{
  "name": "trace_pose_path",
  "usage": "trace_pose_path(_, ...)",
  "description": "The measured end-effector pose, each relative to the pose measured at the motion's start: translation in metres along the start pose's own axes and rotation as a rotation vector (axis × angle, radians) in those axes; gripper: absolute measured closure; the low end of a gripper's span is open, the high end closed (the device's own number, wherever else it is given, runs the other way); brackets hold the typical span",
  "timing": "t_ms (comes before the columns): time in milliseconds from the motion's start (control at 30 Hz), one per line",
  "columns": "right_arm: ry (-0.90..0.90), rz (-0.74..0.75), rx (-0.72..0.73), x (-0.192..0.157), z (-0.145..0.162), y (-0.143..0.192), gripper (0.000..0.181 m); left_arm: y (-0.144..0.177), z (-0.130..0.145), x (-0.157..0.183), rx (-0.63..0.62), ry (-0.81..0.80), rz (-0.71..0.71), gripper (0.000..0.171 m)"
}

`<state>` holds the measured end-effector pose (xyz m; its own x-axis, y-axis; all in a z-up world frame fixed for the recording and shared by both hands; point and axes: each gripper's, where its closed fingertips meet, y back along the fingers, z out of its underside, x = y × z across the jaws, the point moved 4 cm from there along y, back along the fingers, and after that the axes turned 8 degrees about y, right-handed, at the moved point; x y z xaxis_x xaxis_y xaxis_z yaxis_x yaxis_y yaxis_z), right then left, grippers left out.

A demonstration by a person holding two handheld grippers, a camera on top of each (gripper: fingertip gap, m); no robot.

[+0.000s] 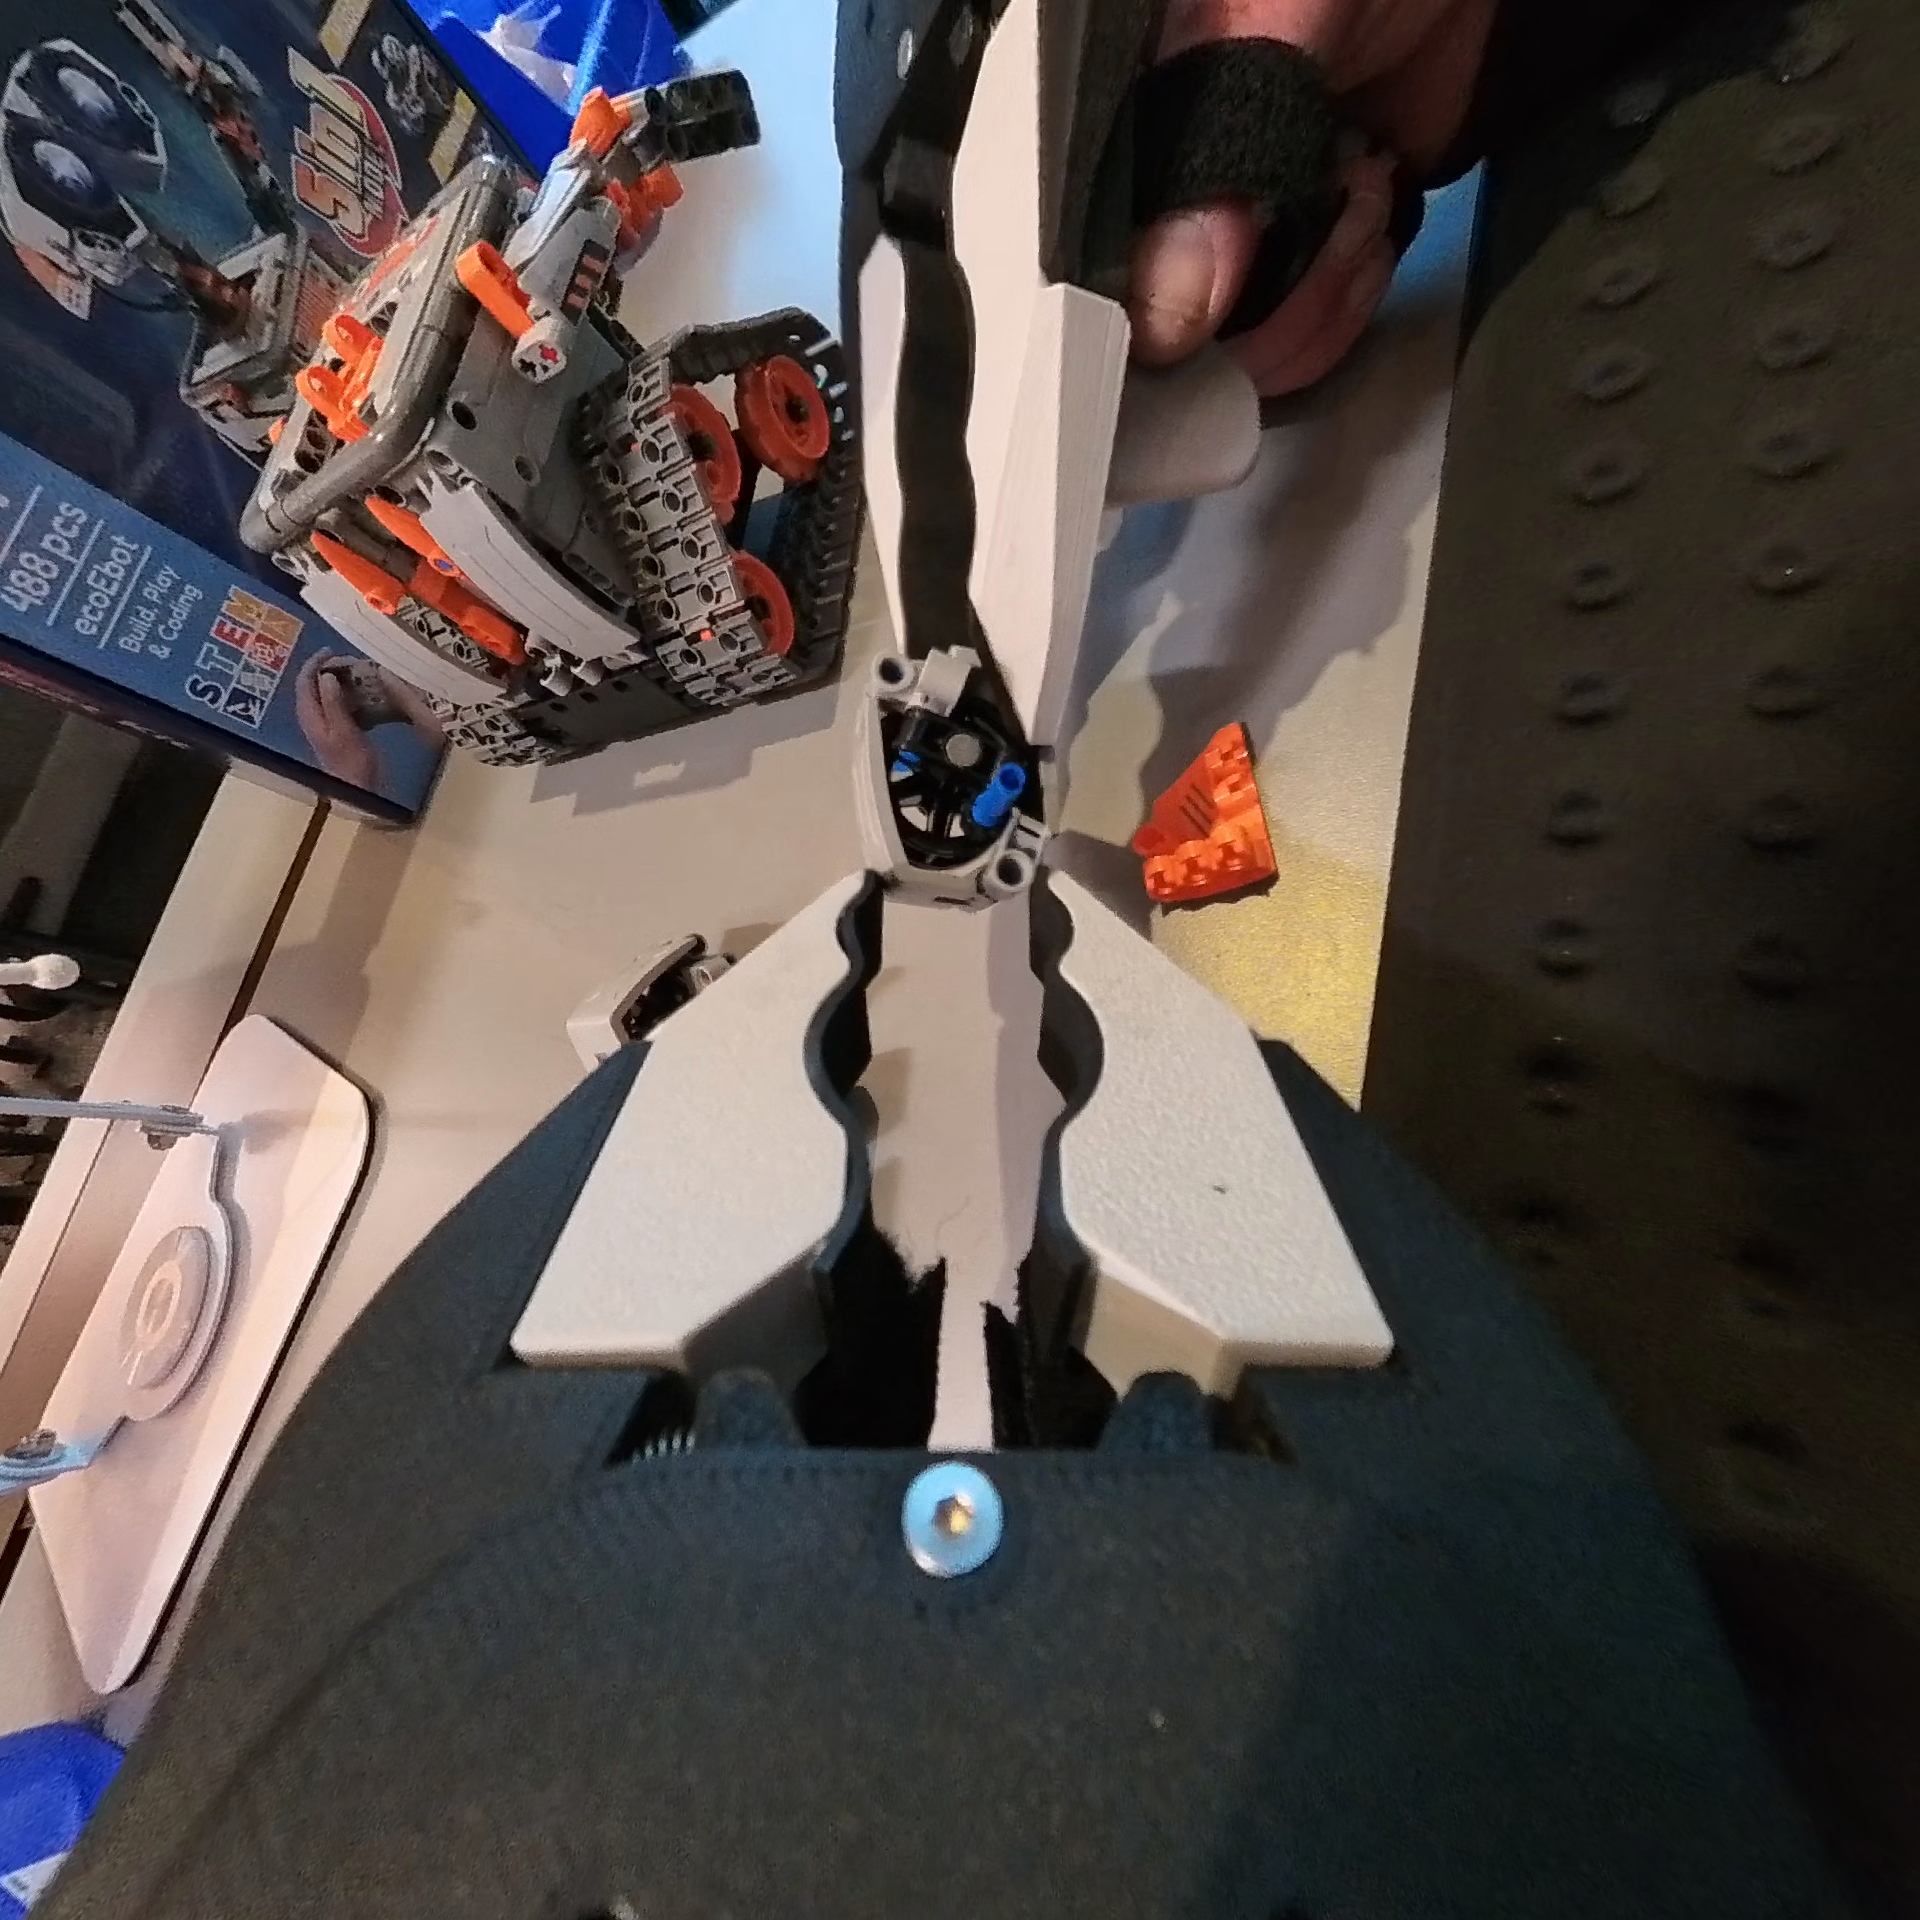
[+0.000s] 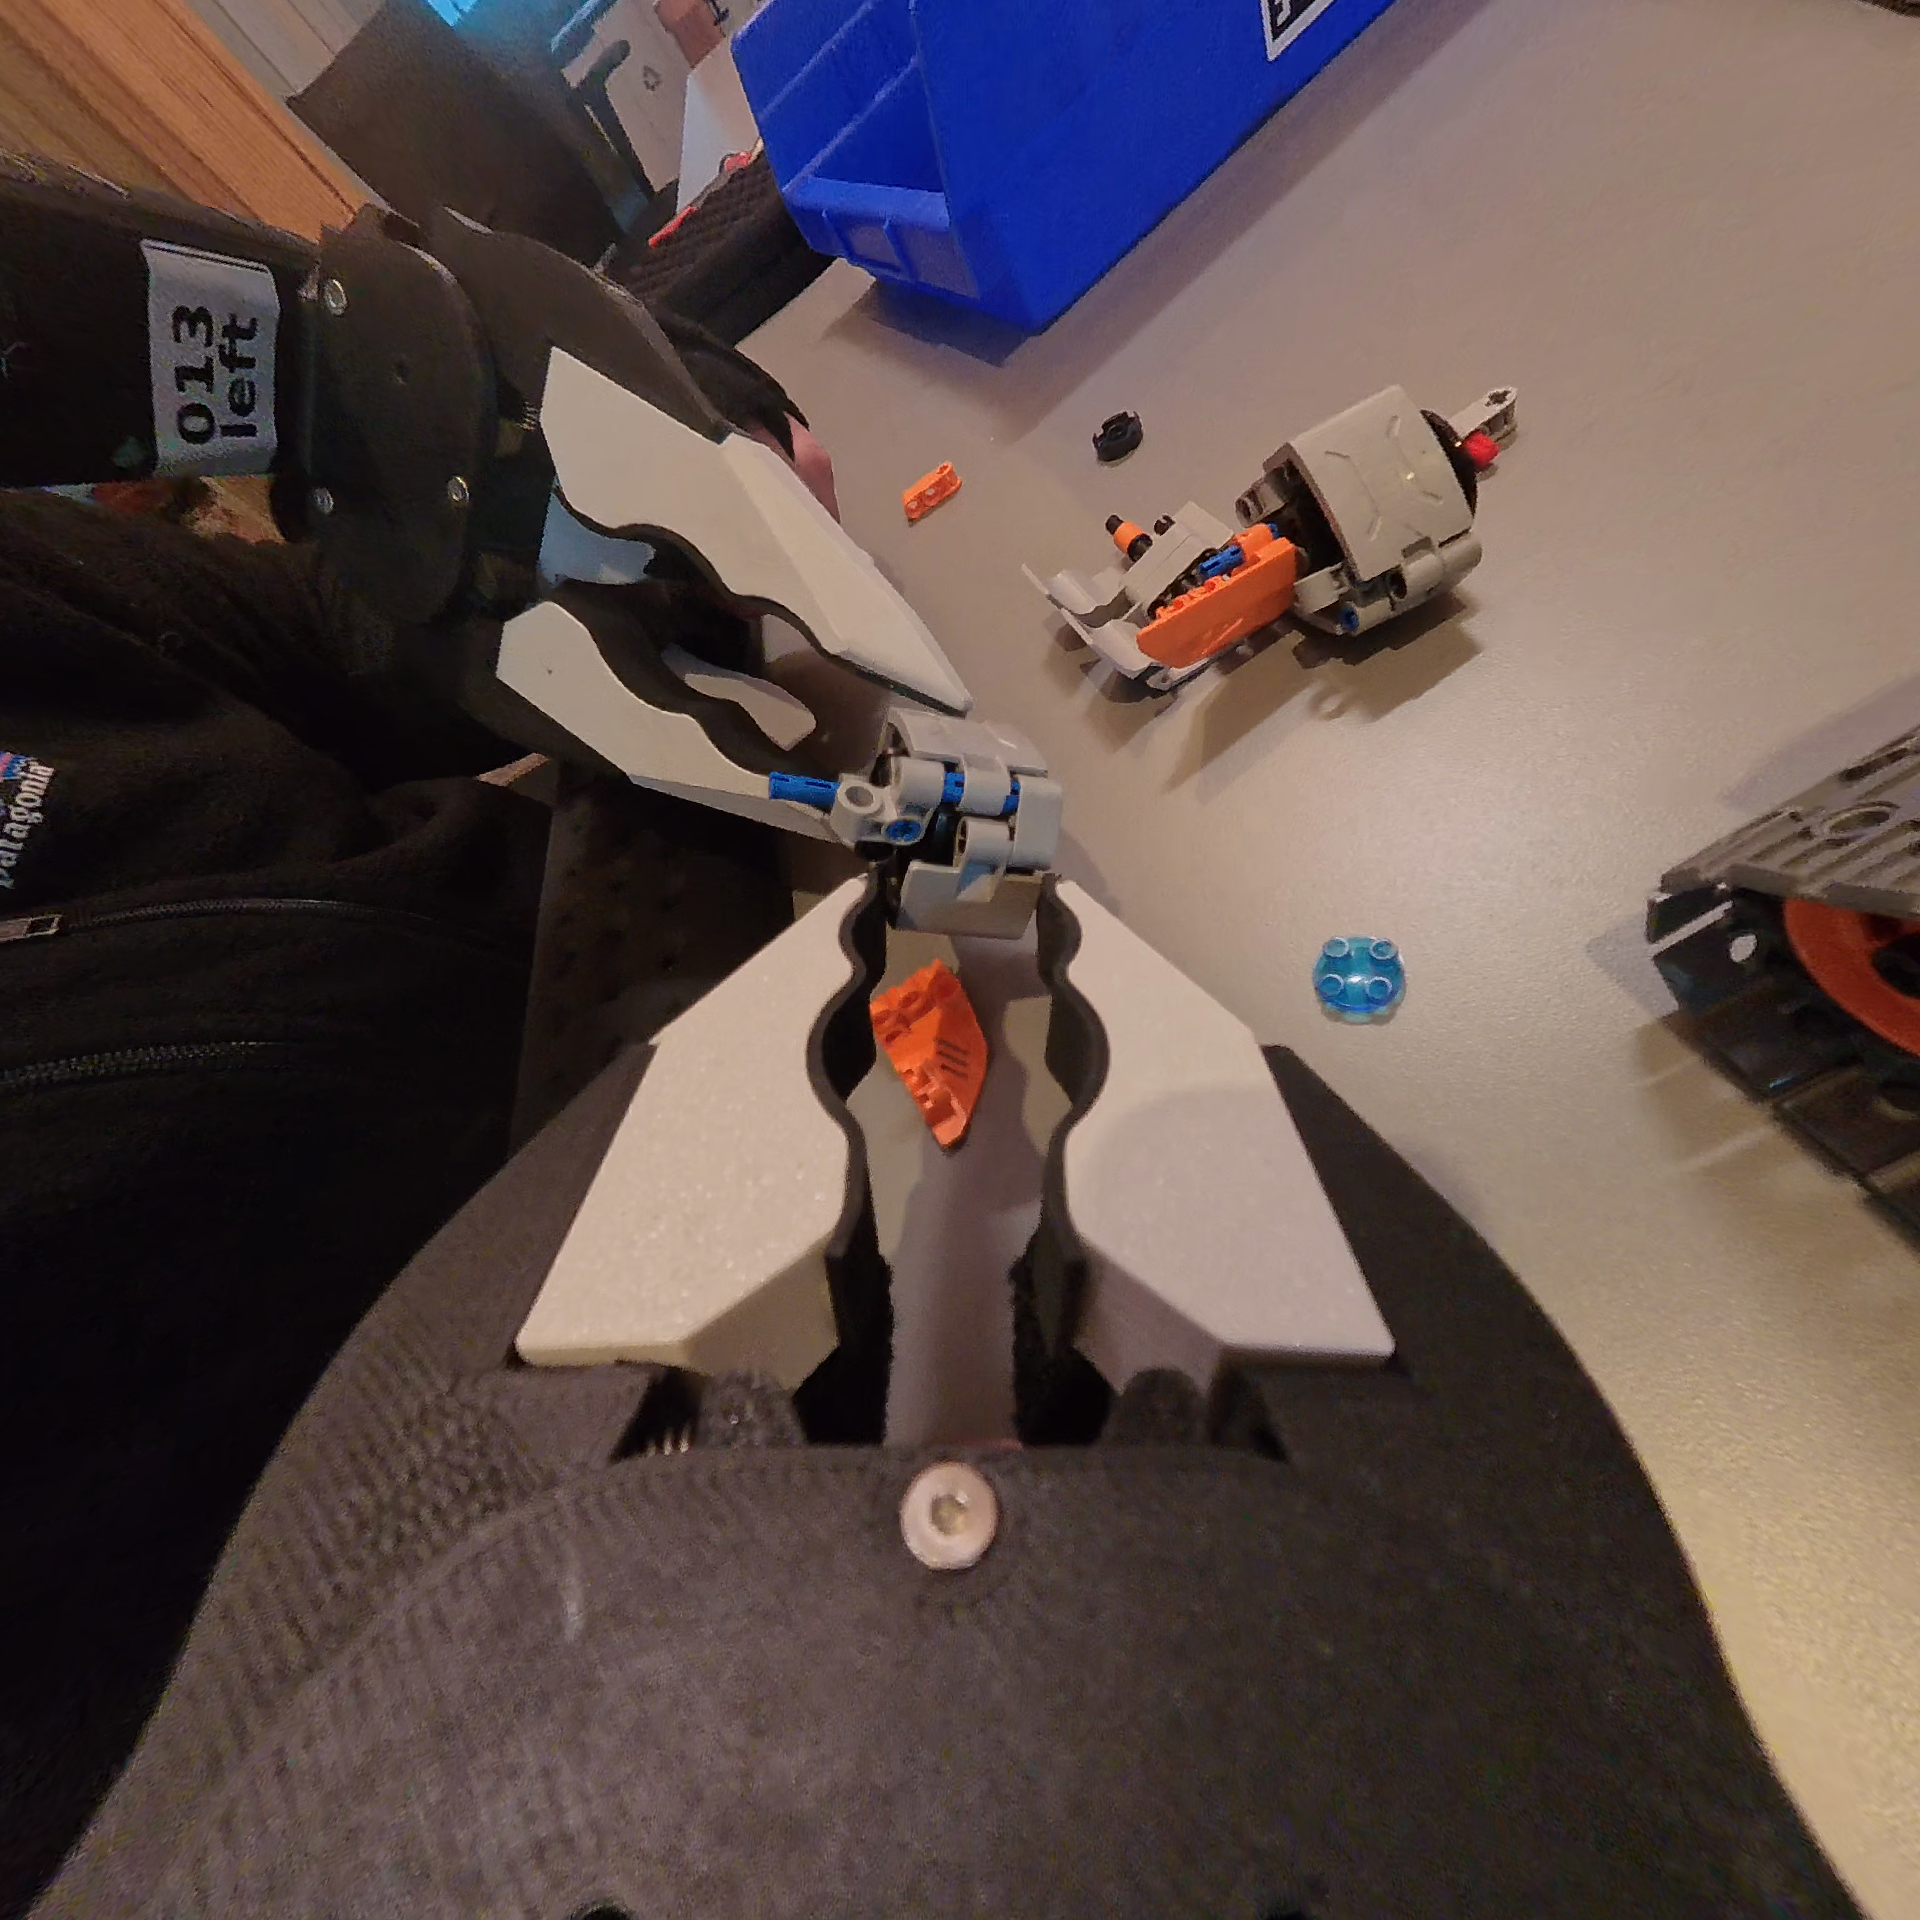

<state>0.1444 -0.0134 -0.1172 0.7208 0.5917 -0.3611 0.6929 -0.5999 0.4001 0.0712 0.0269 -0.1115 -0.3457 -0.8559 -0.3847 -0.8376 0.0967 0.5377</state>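
Both grippers pinch one small grey block piece (image 2: 961, 821) from opposite ends, holding it above the table (image 2: 1558, 727). The left gripper (image 1: 951, 878) grips one end and the right gripper (image 2: 961, 883) the other, so it hangs steady between them. An orange wedge (image 2: 930, 1049) lies just beneath. The tracked vehicle (image 1: 582, 499) stands well apart, leaving bare tabletop between.

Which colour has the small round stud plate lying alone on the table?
Translucent light blue round plate; right wrist view shows it best.
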Motion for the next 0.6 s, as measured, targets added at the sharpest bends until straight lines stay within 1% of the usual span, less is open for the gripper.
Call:
trace_pose_path(67, 0.026, 0.031, -0.010, 0.002, 0.000, 0.000, 0.156, -0.001, 0.003, 0.000, -0.019, -0.007, 0.000, 0.147)
trace_pose_path(100, 0.037, 0.046, -0.017, 0.003, 0.001, 0.001, 0.156, -0.001, 0.004, 0.001, -0.024, -0.012, 0.003, 0.152)
trace_pose_path(133, 0.049, 0.061, -0.022, 0.004, 0.001, 0.001, 0.159, 0.000, 0.004, 0.001, -0.025, -0.011, 0.004, 0.153)
trace_pose_path(267, 0.123, 0.133, -0.079, 0.008, 0.005, -0.001, 0.159, 0.000, 0.009, -0.001, -0.039, 0.015, 0.014, 0.152)
trace_pose_path(400, 0.236, 0.232, -0.192, 0.013, 0.015, -0.007, 0.159, -0.003, 0.014, -0.001, -0.073, 0.020, 0.022, 0.150)
trace_pose_path(533, 0.298, 0.255, -0.223, 0.013, 0.018, -0.010, 0.159, -0.006, 0.020, 0.000, -0.111, 0.026, 0.028, 0.147)
trace_pose_path(600, 0.325, 0.259, -0.267, 0.013, 0.024, -0.013, 0.159, -0.008, 0.022, 0.000, -0.123, 0.035, 0.033, 0.145)
